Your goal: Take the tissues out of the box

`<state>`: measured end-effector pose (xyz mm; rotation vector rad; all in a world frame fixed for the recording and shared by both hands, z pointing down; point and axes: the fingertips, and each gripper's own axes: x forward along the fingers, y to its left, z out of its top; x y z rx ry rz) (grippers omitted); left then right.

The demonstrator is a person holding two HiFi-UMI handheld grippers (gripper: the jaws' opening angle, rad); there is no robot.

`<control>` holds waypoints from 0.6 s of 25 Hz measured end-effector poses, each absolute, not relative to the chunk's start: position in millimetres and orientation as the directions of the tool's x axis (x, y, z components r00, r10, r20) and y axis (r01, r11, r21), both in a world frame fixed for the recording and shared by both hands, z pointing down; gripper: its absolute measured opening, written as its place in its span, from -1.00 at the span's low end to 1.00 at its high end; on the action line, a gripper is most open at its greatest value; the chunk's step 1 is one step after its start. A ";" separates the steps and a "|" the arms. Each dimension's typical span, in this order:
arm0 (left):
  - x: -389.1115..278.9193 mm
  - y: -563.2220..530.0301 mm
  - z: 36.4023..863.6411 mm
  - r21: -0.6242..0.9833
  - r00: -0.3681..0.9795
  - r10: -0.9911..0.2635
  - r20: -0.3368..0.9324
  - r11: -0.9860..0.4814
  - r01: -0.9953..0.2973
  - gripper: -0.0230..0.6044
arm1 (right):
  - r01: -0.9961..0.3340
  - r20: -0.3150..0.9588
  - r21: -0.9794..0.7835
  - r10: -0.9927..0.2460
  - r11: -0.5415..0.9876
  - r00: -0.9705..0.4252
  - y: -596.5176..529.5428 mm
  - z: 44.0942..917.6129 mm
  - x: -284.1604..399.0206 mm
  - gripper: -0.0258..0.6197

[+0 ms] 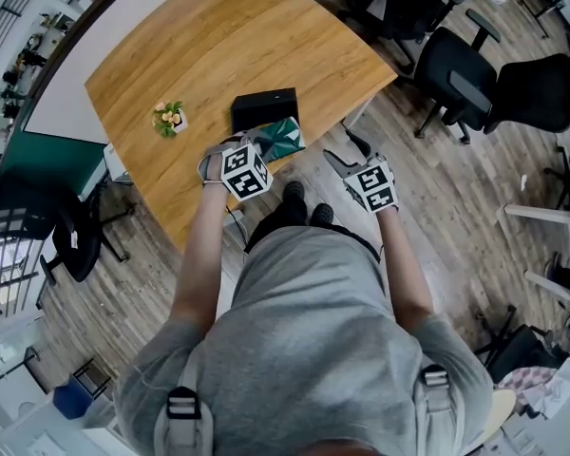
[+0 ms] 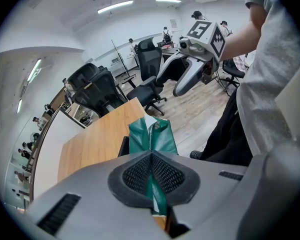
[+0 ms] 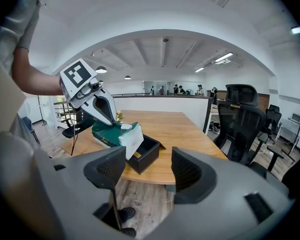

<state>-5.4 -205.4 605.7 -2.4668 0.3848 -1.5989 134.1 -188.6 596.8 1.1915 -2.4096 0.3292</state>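
Observation:
A green pack of tissues (image 1: pixel 285 139) with a white end (image 3: pixel 131 139) hangs at the near edge of the wooden table (image 1: pixel 190 55). My left gripper (image 1: pixel 262 146) is shut on it, and the green wrapper (image 2: pixel 152 135) is pinched between the dark pads (image 2: pixel 135 173). The open black box (image 1: pixel 264 108) rests on the table just behind the pack, partly under it in the right gripper view (image 3: pixel 148 153). My right gripper (image 3: pixel 147 171) stands open with nothing between its jaws, off the table's edge to the pack's right (image 1: pixel 348 158).
A small pot of flowers (image 1: pixel 169 118) sits on the table left of the box. Black office chairs (image 1: pixel 461 69) stand on the wooden floor to the right, and another chair (image 1: pixel 71 236) to the left. The person's shoes (image 1: pixel 306 207) are below the table edge.

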 end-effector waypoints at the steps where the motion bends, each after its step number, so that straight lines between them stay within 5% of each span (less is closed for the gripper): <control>1: -4.4 -204.6 604.4 -0.287 0.389 -0.311 0.867 -0.950 -0.119 -0.86 | -0.797 0.481 -0.020 -0.693 0.604 -0.537 -187.6 598.3 136.1 -0.02; 15: 1.7 -195.2 598.5 -0.299 0.382 -0.324 0.866 -0.946 -0.125 -0.86 | -0.783 0.475 -0.007 -0.687 0.621 -0.550 -181.0 601.2 143.1 -0.06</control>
